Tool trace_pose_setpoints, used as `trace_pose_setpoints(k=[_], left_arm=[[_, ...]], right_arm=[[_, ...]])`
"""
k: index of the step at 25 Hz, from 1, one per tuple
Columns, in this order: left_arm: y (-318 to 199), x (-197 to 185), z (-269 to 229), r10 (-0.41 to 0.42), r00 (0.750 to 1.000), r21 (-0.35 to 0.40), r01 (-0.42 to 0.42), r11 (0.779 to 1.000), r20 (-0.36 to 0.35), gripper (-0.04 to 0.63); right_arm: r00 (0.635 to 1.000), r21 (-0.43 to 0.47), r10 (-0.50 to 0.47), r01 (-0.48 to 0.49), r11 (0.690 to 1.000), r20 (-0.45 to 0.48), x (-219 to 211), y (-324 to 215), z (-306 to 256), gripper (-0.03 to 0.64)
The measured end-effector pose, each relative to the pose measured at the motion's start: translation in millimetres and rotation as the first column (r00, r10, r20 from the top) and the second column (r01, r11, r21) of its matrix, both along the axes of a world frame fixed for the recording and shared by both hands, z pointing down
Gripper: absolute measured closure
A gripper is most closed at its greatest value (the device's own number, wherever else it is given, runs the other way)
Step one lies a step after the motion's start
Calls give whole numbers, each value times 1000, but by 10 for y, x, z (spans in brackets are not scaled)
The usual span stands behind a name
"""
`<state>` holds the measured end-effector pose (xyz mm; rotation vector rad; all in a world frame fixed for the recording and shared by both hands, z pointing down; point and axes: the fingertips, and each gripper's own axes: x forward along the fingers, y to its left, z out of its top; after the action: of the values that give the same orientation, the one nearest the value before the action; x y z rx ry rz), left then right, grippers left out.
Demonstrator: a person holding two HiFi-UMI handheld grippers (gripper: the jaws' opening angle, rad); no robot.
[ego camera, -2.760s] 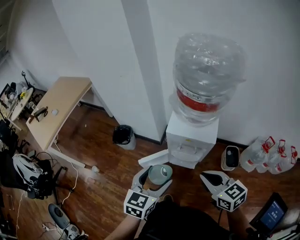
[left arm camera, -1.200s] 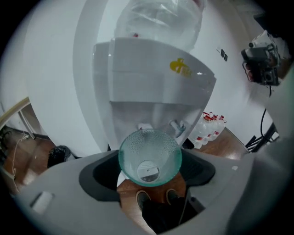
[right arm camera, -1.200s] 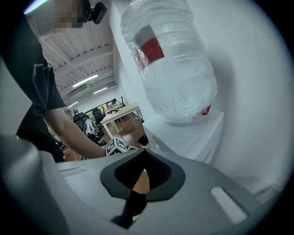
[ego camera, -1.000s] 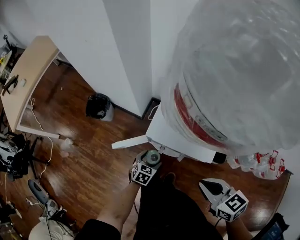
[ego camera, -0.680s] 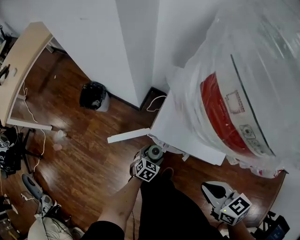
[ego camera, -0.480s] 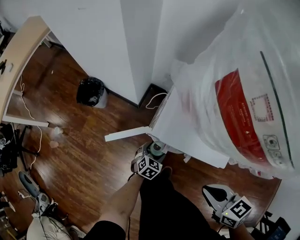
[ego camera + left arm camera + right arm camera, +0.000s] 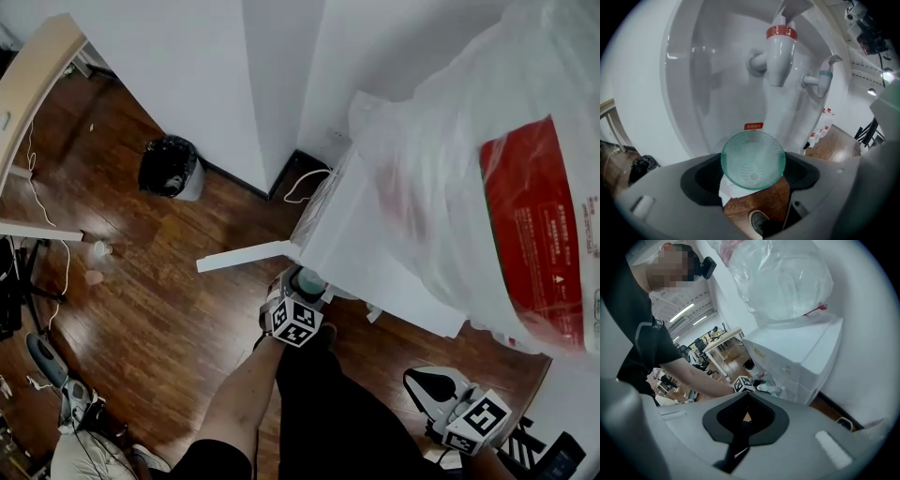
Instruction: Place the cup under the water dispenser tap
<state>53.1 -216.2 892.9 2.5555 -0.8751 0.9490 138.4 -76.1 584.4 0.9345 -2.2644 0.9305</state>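
Centre frame in the left gripper view, the left gripper (image 7: 753, 165) has its jaws clamped on the green glass cup (image 7: 753, 158), low before the dispenser recess (image 7: 712, 93). I judge it best to keep the cup upright and centre it beneath the red-collared tap (image 7: 780, 54), 1 of 2, not the blue-collared tap (image 7: 821, 82) rightward. Lower right in the head view, the right gripper (image 7: 433, 382) has its jaws together, empty.

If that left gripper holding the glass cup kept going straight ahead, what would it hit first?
Most likely the white recess wall of the water dispenser, below the red-collared tap. The cup held in the left gripper would touch it first, though depth is hard to judge.
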Motion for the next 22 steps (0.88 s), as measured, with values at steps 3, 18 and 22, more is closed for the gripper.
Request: trace_pose_setpoints(k=[3,18,22], left_arm=[[-14,61,16,2,1000,-1,-2,1000,-7,212],[81,57,-132,14,998,-2,-14,1000,-53,161],[69,67,-203,-2,997,9,3,1000,-78,161]], right_arm=[[1000,-10,5,-5,1000,-3,17,2,39,617],[999,12,-43,43,999,-3,-70,60,-87,617],[999,15,-45,45,999,-8,-53,52,-117,617]])
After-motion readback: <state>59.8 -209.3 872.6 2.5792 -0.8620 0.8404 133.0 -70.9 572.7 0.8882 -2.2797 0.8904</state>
